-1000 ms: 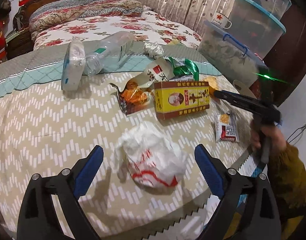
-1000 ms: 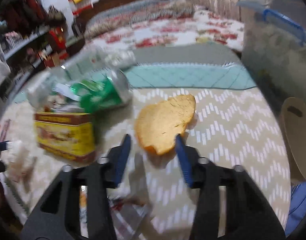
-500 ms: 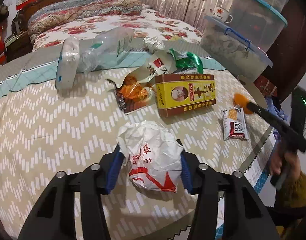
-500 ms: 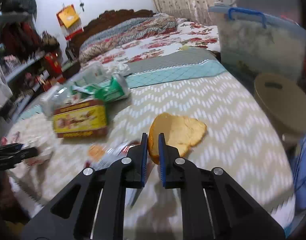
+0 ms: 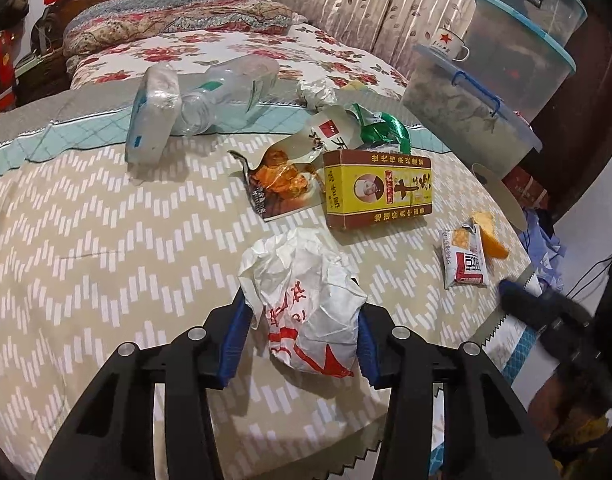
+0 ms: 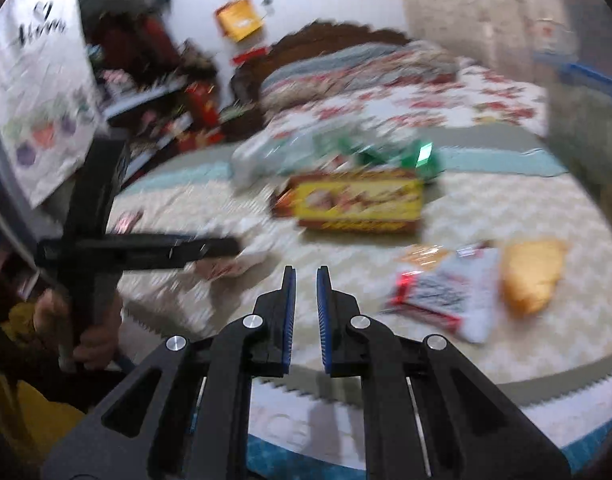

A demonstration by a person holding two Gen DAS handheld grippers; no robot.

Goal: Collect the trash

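Note:
My left gripper (image 5: 299, 320) is shut on a crumpled white bag with red print (image 5: 306, 300) on the round table's zigzag cloth (image 5: 85, 240). My right gripper (image 6: 305, 284) is nearly shut and empty, over the table's near edge; it also shows blurred in the left wrist view (image 5: 546, 304). An orange peel (image 6: 532, 276) lies on the cloth to its right, beside a white and red snack wrapper (image 6: 446, 292). A yellow box (image 5: 380, 190), an open foil packet (image 5: 281, 180), a green wrapper (image 5: 382, 130) and clear plastic bottles (image 5: 201, 100) lie further back.
Stacked clear storage bins (image 5: 506, 80) with an enamel mug (image 5: 450, 44) stand at the right. A bed with a floral cover (image 5: 225, 52) lies behind the table. A white hanging bag (image 6: 37, 80) is at the left in the right wrist view.
My left gripper closed on the white bag. My right gripper closed on the orange peel, then let it drop and swung back left to the table's edge, nearly shut.

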